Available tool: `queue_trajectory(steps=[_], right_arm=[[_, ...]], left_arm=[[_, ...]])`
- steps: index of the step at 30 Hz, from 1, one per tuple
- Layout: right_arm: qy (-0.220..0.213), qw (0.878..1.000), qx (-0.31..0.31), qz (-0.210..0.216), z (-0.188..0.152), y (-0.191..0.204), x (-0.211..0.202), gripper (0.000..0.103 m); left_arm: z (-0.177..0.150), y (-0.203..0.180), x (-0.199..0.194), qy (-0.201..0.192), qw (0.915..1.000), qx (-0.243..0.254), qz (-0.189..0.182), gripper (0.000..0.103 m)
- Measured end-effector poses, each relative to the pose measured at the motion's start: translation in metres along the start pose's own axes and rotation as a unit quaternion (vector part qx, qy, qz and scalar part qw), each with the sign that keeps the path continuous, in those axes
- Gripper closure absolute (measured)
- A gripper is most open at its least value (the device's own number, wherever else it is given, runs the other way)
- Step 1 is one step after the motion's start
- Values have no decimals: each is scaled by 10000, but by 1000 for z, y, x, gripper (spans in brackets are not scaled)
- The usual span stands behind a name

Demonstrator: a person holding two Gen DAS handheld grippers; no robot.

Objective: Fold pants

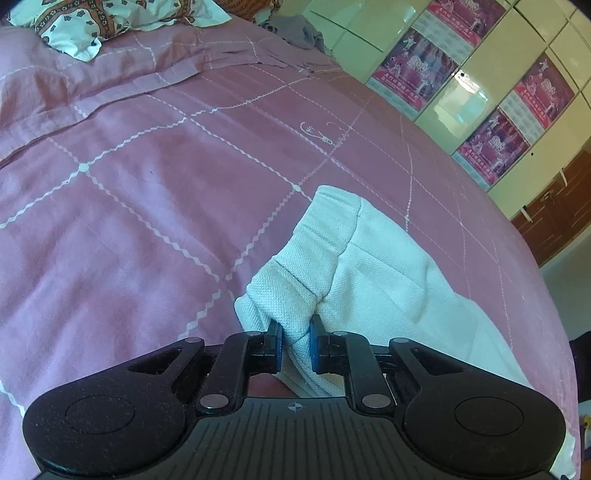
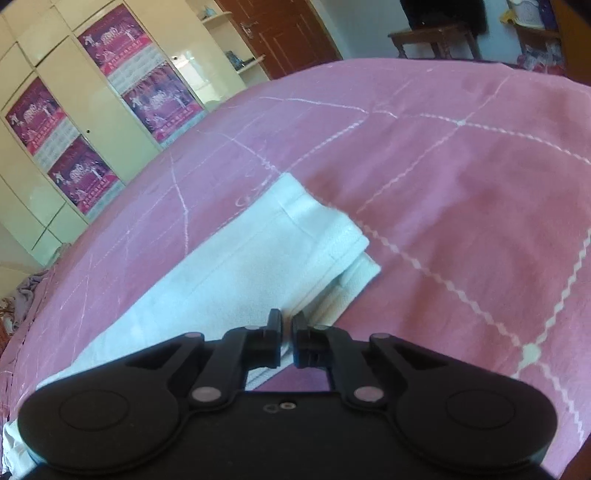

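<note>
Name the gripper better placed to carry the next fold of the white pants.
Left. The left gripper already pinches the pants at the bunched waistband. The right gripper sits nearly closed over the leg end; any grip there is unclear.

White pants (image 1: 369, 266) run out of view behind the left gripper (image 1: 295, 341) body and past the lower right edge. In the right wrist view, the pants (image 2: 229, 269) vanish under the right gripper (image 2: 287, 341); whether its jaws pinch cloth is unclear. Poster (image 2: 159, 101) lettering is too blurred to read.

A pink-sheeted bed (image 1: 147, 206) carries white pants (image 1: 388, 266) and a patterned pillow (image 1: 85, 22).
</note>
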State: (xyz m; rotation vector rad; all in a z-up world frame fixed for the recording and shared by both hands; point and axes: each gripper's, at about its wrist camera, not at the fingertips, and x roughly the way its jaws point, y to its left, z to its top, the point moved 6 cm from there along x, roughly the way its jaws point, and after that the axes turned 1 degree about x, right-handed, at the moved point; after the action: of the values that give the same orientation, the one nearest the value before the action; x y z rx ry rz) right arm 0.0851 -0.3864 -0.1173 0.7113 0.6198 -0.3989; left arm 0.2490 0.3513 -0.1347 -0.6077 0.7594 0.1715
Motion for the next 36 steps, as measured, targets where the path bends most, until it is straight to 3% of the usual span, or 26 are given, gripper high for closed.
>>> queue_trajectory(steps=[2, 4, 6, 8, 11, 13, 14, 15, 18, 21, 26, 30, 36], right_arm=[[84, 10000, 7, -54, 1, 2, 1, 96], [33, 10000, -49, 17, 4, 6, -5, 84], [-188, 9995, -94, -226, 7, 4, -16, 76], [-779, 9945, -363, -604, 14, 8, -35, 82], [-1286, 9861, -835, -633, 21, 35, -48, 82], [-957, 9897, -1056, 97, 21, 70, -34, 81], [-633, 9892, -1195, 570, 18, 93, -21, 81], [-391, 9851, -1375, 958, 13, 118, -9, 80], [230, 9655, -1879, 1788, -10, 199, 29, 80], [989, 9371, -2016, 2674, -38, 279, 71, 79], [1994, 8843, -2635, 3298, -91, 384, 141, 66], [2510, 8503, -3023, 3502, -116, 426, 186, 67], [3041, 8096, -3313, 3773, -144, 446, 211, 67]], left_arm=[[-1, 0, -3, -60, 10000, 11, 19, 89], [-3, -2, -5, -123, 9999, 28, 15, 87], [-3, 1, -7, -143, 9999, -62, -21, 84], [-3, 4, -7, -166, 9998, -129, -28, 77], [-5, 7, -7, -195, 9995, -235, -35, 59], [-7, 8, -4, -202, 9995, -218, 58, 58], [-10, 8, -2, -192, 9996, -139, 154, 68], [-12, 6, -2, -228, 9995, -93, 186, 71], [-17, -2, -6, -466, 9979, -18, 450, 72], [-22, -4, -9, -741, 9952, -207, 607, 72], [-29, 2, -8, -917, 9921, -598, 608, 72], [-37, -3, -6, -1167, 9881, -578, 822, 73], [-40, -6, -2, -1267, 9862, -527, 931, 73]])
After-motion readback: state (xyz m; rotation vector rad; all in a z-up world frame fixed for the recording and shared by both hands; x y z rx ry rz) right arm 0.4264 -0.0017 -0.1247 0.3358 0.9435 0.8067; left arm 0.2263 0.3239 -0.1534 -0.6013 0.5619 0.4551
